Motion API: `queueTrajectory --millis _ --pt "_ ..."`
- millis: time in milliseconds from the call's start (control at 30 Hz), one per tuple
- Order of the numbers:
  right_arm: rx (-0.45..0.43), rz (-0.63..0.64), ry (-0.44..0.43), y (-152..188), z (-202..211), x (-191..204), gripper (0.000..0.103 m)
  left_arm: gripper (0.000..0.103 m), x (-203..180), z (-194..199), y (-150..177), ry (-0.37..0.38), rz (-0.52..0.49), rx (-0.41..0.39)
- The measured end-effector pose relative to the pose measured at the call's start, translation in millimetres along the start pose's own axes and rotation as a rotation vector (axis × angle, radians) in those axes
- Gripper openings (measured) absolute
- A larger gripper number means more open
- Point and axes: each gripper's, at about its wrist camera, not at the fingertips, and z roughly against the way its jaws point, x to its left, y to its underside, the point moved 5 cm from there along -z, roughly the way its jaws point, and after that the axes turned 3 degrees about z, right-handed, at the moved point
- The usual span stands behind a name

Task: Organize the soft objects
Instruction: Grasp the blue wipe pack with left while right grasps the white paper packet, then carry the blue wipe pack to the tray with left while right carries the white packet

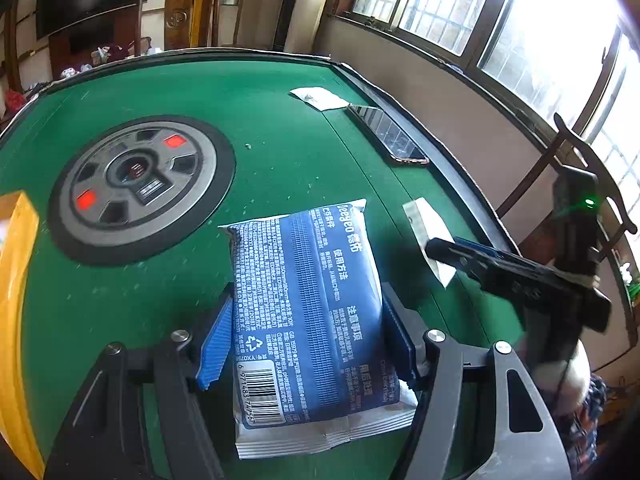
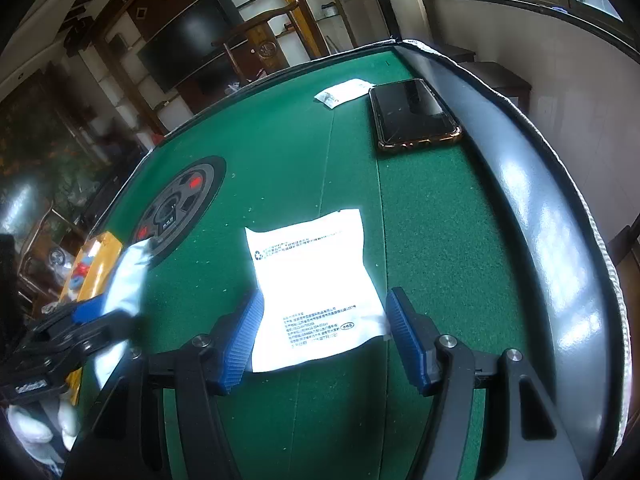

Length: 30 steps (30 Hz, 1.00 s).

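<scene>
My left gripper [image 1: 308, 336] pinched a soft, glossy blue wipes packet [image 1: 308, 312]; my right gripper [image 2: 324, 336] clamped a flat, crinkled white pouch [image 2: 316, 280].

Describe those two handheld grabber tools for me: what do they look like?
Both look alike. The left gripper and right gripper have black angular frames with silver round bolts, and jaws faced with ribbed blue pads. Seen from the left camera, the right tool's black body carries a small green light. Nearby shows white fabric, perhaps a glove.

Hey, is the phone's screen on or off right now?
Off. The black smartphone in its brown case lies face up near the green felt table's padded edge, its screen dark and showing only reflections.
</scene>
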Motion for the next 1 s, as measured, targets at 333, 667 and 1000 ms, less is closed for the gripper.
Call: queueTrajectory --millis 333,667,1000 --pt "-0.005 0.001 0.025 -0.3 -1.8 -2.3 0.059 0.066 32.0 55.7 40.5 0.069 0.088 -0.008" --pt "-0.002 0.005 0.041 1.3 -4.4 -1.6 0.059 0.066 115.2 132.0 83.8 -0.003 0.25 -0.093" --pt "0.007 0.054 0.033 4.7 3.7 16.5 0.059 0.066 215.3 196.7 125.4 -0.153 0.452 -0.189"
